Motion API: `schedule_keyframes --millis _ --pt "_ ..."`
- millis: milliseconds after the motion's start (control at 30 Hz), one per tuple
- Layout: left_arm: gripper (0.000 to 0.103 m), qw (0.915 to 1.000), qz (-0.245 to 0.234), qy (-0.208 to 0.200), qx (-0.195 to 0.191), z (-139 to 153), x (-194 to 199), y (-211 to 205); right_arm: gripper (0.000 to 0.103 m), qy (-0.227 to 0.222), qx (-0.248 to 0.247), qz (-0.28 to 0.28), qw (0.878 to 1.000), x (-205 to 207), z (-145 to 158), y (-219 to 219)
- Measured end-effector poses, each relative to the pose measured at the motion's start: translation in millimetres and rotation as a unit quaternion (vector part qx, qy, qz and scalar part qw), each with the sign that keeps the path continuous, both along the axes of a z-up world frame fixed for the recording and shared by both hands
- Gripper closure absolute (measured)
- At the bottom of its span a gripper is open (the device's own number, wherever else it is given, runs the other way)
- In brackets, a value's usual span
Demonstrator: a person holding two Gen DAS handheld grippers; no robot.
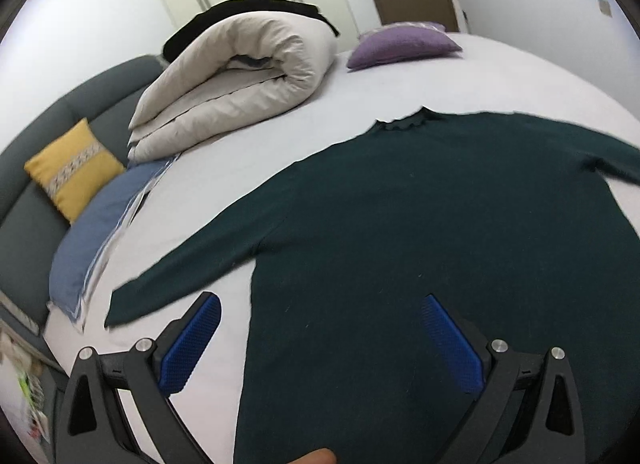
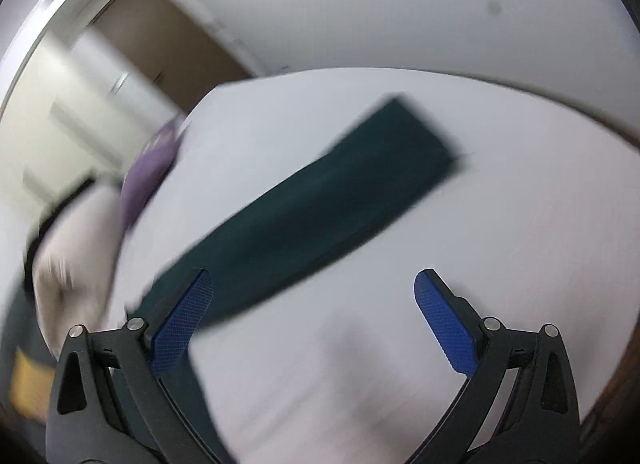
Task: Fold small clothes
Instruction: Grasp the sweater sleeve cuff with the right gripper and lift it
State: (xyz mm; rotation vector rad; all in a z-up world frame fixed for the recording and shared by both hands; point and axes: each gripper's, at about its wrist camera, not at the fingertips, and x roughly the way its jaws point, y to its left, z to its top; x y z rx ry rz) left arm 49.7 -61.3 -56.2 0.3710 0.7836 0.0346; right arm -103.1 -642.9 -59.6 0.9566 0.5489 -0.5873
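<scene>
Counted on the bed [image 1: 248, 168]: one dark green long-sleeved sweater [image 1: 420, 232], one rolled white duvet [image 1: 236, 84], one blue pillow [image 1: 100, 224], one yellow cushion [image 1: 74, 170], one purple cushion [image 1: 400, 46]. Two grippers, both empty.

Left wrist view, left to right: yellow cushion propped against the grey headboard [image 1: 24, 200], blue pillow lying along the bed's left edge, duvet roll near the far left corner, purple cushion at the far edge. Sweater spread flat across the near middle, frilled collar pointing toward the far edge, one sleeve stretched toward the blue pillow. Left gripper [image 1: 320, 316] spread wide, hovering over the sweater's lower body, clasping nothing.

Right wrist view, heavily blurred: purple cushion [image 2: 148, 180] at left, the sweater's other sleeve [image 2: 320, 216] laid out straight across the sheet toward the far right. Right gripper [image 2: 314, 288] likewise spread wide, nothing between its blue pads, poised above sleeve and bare sheet.
</scene>
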Motion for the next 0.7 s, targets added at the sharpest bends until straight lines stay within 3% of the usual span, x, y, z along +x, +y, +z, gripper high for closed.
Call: schedule_keyframes --millis 100,200,300,367,467,567,700 --pt "0.000 0.9995 -0.017 0.022 0.011 -6.7 13.3 -12.9 0.005 -0.025 0.042 -0.032 0.998 -10.0 -18.2 -45.5" --pt "0.000 0.9986 -0.032 0.042 0.003 -12.8 22.0 -21.4 0.008 -0.058 0.043 -0.030 0.997 -4.7 -21.2 -72.6" --pt "0.000 0.9912 -0.073 0.091 -0.062 -19.9 30.3 -24.4 0.032 -0.072 0.046 -0.020 0.996 8.6 -27.8 -93.7" --pt "0.000 0.9868 -0.070 0.115 -0.090 -27.2 33.6 -22.3 0.058 -0.070 0.054 -0.011 0.996 19.2 -33.9 -106.0" --pt "0.000 0.9817 -0.060 0.138 -0.117 -39.5 36.4 -16.8 0.080 -0.051 0.051 0.006 0.997 32.4 -36.0 -112.3" --pt "0.000 0.9765 -0.038 0.153 -0.147 -47.1 41.3 -2.3 0.092 -0.042 0.038 0.016 0.998 39.5 -29.6 -109.5" --pt "0.000 0.9709 -0.030 0.141 -0.191 -42.2 44.3 19.2 0.094 -0.019 -0.004 0.050 0.999 74.5 1.6 -67.8"
